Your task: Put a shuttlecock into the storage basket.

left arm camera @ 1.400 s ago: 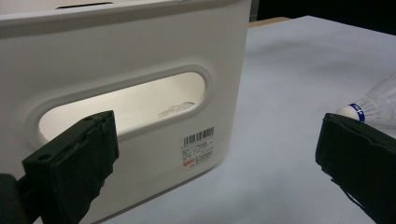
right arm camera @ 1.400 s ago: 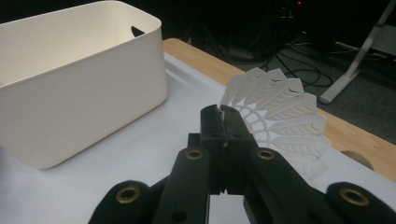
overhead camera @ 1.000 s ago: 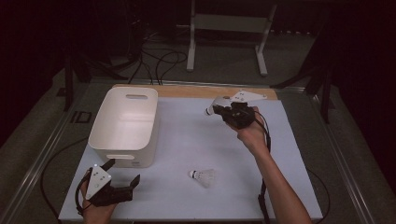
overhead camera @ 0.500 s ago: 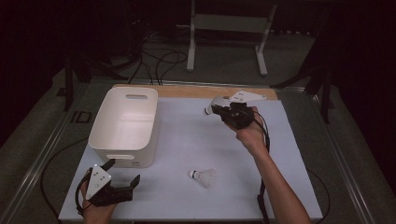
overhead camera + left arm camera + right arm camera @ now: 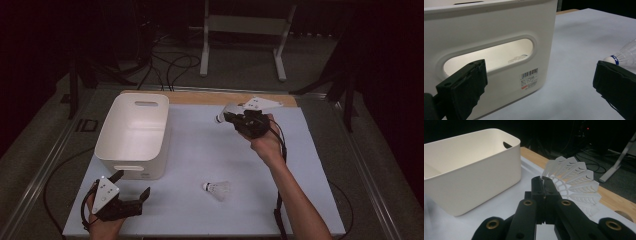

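Note:
My right gripper [image 5: 227, 116] is held above the far middle of the table, shut on the feather skirt of a white shuttlecock [image 5: 223, 113]. In the right gripper view its jaws [image 5: 543, 182] are pressed together, with the shuttlecock's feathers [image 5: 574, 180] fanning out behind them. A second shuttlecock [image 5: 216, 190] lies on its side on the white table near the front. My left gripper [image 5: 131, 185] rests at the front left, open, close to the near wall of a white bin [image 5: 135, 167]. Between its wide jaws [image 5: 539, 72] I see the bin's handle slot [image 5: 489, 55] and the lying shuttlecock [image 5: 624, 56].
The bin [image 5: 474, 177] stands on the left half of the white table sheet [image 5: 200, 150]. A wooden strip [image 5: 200, 97] runs along the table's far edge. Beyond it are cables and a metal stand [image 5: 240, 30] on the floor.

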### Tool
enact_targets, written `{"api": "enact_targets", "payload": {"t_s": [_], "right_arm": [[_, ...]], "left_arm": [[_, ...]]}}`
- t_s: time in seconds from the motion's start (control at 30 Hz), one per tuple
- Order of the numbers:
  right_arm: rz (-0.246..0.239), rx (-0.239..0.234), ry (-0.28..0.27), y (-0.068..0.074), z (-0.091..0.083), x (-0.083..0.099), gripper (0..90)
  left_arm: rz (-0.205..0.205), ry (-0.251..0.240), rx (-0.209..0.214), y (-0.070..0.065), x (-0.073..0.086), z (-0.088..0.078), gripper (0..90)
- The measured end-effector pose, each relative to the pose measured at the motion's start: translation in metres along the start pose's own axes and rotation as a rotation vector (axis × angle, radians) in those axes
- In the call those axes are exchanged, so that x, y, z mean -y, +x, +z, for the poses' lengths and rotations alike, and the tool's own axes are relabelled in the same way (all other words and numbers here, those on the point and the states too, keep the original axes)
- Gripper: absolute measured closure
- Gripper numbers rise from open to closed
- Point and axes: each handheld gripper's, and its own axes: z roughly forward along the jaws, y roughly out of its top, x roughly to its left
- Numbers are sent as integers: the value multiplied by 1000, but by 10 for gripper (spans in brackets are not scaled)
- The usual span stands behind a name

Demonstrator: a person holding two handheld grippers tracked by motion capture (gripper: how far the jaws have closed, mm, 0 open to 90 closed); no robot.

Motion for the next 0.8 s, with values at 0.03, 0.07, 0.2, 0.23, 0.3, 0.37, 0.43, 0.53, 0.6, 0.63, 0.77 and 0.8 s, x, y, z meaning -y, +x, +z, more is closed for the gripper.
{"api": "enact_targets", "payload": {"t_s": [0.03, 0.07, 0.2, 0.23, 0.3, 0.37, 0.43, 0.53, 0.6, 0.63, 0.77, 0.8], "right_arm": [[-3, 1, -2, 0, 0, 0, 896], [-4, -1, -3, 1, 1, 0, 896], [-5, -3, -4, 2, 1, -1, 896], [-5, -3, -3, 2, 1, -2, 896], [-5, -3, -5, 2, 1, -2, 896], [-6, -7, -8, 3, 1, -4, 896], [0, -12, -14, 4, 1, -5, 896], [3, -14, -21, 4, 1, -6, 896], [7, -15, -26, 5, 1, -6, 896], [5, -18, -28, 5, 1, -7, 896], [2, -24, -33, 8, 2, -9, 896], [5, -26, -34, 8, 3, -9, 896]], "left_arm": [[1, 1, 0, 0, 0, 0, 0], [1, 0, 1, 0, 0, 0, 0], [3, 2, 2, 0, 0, 0, 0], [3, 2, 2, 0, 0, 0, 0], [3, 2, 2, 0, 0, 0, 0], [3, 2, 2, 0, 0, 0, 0], [3, 2, 2, 0, 0, 0, 0], [2, 2, 1, 0, 0, 0, 0], [2, 1, 0, 0, 0, 0, 0], [1, 1, 0, 0, 0, 0, 0], [1, -1, 0, 0, 0, 0, 0], [0, -2, -1, 1, 0, 0, 0]]}}
